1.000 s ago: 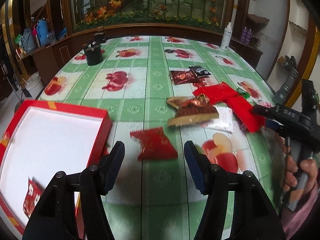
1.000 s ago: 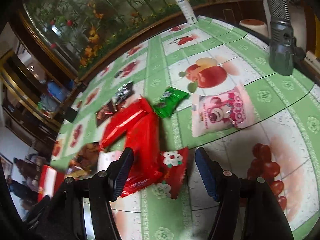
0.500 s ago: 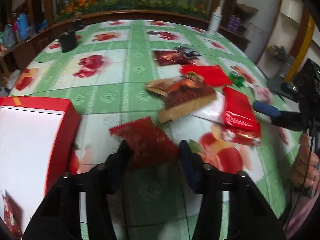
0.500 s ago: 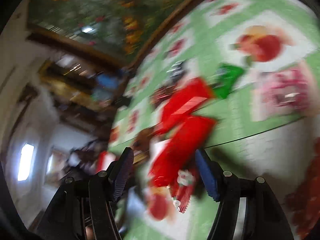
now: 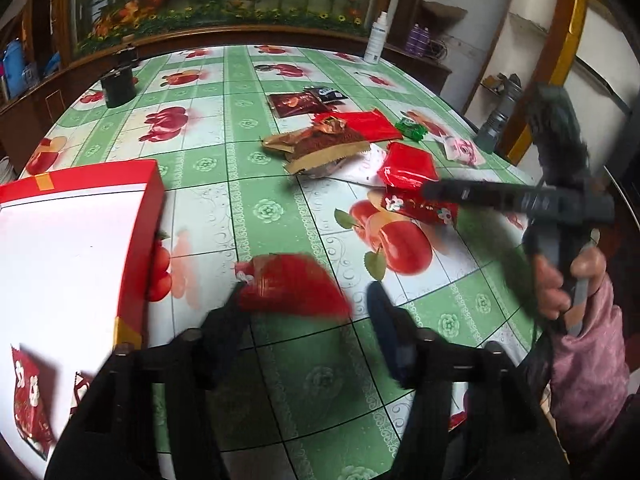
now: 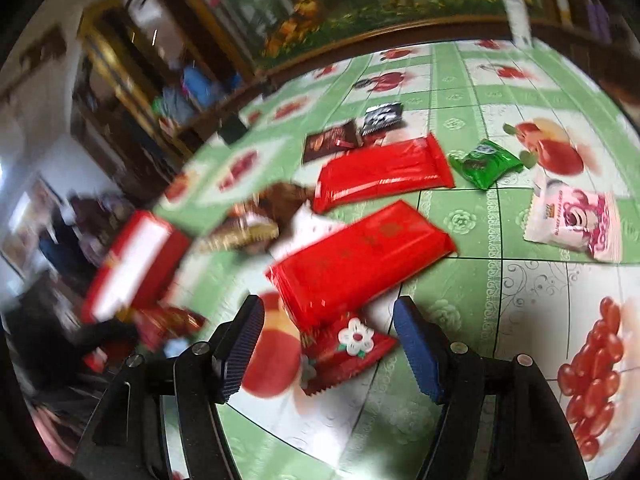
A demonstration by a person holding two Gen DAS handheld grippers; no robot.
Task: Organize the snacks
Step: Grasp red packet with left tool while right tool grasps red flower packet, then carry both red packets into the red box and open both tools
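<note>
A small red snack packet (image 5: 292,288), blurred, lies on the green fruit-print tablecloth between the fingers of my left gripper (image 5: 300,320). The jaws are opening: the packet sits against the left finger and the right pad stands clear of it. Just left is the red box (image 5: 144,240) with a white inside, and small red packets (image 5: 28,404) lie in its near corner. My right gripper (image 6: 330,344) is opening too, straddling a red packet with a white flower (image 6: 352,344) without touching it. A large red pack (image 6: 360,260) partly overlaps that packet.
Further out lie a second large red pack (image 6: 384,176), a green packet (image 6: 486,162), a pink-and-white packet (image 6: 576,220), brown packets (image 5: 320,146) and dark packets (image 6: 332,142). A black pot (image 5: 118,86) and a white bottle (image 5: 376,40) stand at the far edge.
The left gripper moved up to the small red packet, narrowed around it, then widened again. The right gripper's view swung and rolled, with the flower packet still between its fingers.
</note>
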